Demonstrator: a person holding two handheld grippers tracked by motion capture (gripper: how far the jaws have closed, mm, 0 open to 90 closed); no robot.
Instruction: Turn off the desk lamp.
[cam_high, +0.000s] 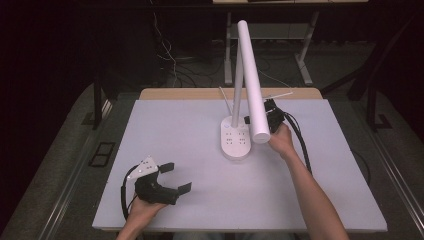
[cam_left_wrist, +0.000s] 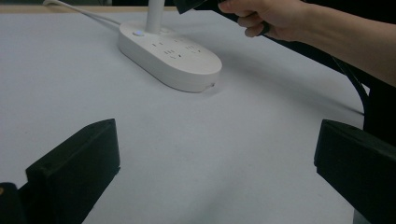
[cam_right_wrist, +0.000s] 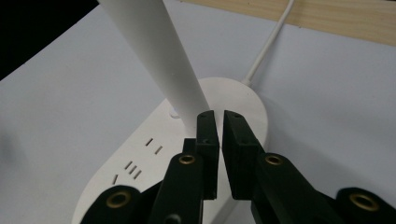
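The right gripper (cam_right_wrist: 220, 122) has its jaws nearly pressed together, a thin slit between them and nothing pinched. Its tips hang just above the lamp base (cam_right_wrist: 140, 172), close beside the stem (cam_right_wrist: 159, 56). A careless nudge could knock the stem and tip or slide the lamp (cam_high: 240, 100). The left gripper (cam_high: 177, 176), jaws spread and empty, rests well apart on the table (cam_high: 200, 200).
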